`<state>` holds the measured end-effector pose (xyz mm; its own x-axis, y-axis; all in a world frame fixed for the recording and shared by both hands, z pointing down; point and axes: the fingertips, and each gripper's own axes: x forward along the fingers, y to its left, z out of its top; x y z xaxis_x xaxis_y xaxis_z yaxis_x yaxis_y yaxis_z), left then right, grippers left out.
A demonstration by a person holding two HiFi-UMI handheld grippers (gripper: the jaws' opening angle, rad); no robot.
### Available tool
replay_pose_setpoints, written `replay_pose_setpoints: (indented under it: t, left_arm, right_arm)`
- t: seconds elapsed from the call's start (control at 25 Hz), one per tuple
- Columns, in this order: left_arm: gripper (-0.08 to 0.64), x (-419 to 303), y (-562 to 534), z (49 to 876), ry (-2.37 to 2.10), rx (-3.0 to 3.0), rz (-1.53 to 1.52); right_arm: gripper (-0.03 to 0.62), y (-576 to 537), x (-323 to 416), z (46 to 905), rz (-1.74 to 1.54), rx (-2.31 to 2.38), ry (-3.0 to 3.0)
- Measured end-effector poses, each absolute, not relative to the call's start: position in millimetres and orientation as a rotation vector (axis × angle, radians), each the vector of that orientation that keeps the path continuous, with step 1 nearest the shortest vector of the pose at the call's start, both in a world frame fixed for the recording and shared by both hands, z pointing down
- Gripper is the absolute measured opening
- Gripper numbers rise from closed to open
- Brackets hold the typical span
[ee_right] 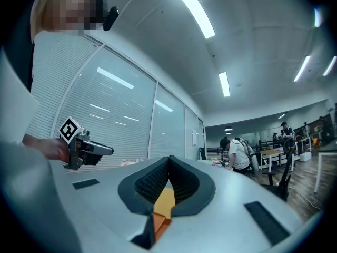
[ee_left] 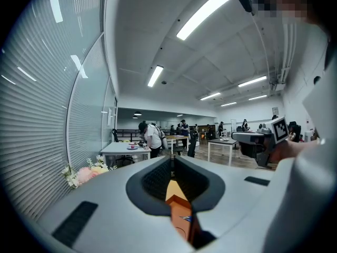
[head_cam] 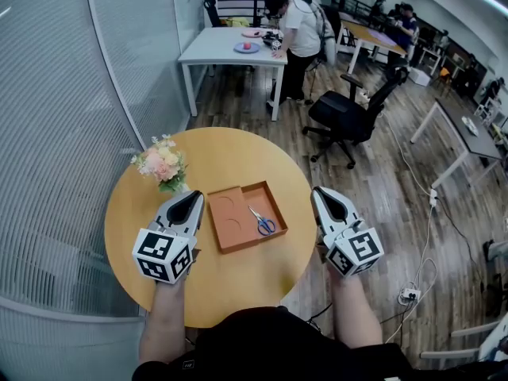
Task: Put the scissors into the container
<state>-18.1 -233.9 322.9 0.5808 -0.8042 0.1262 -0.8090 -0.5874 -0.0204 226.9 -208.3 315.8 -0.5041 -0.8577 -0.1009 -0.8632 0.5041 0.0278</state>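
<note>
The scissors, blue-handled, lie inside the shallow orange-brown container in the middle of the round wooden table. My left gripper hovers just left of the container, shut with nothing in it. My right gripper is held off the table's right edge, also shut and holding nothing. In the left gripper view the jaws meet at the tip of the left gripper, and a strip of the container shows below them. In the right gripper view the right gripper has its jaws together too.
A small bunch of pink flowers stands at the table's left side. Behind the table are a black office chair, a white desk with a person leaning over it, and a glass wall on the left.
</note>
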Motion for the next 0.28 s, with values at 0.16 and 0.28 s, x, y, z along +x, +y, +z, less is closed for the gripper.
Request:
replay_pose_setpoints:
  t: [0.16,0.28]
  left_arm:
    - [0.029,-17.8,-234.2,323.2,-1.4,2.762,0.19]
    - [0.029,-19.0,-234.1,323.1,-1.396,2.764,0.19]
  right_arm:
    - [0.035,-208.7,227.2,316.8,0.112,-1.538,2.66]
    - [0.035,-208.6,224.5,316.6,0.107,-1.538,2.659]
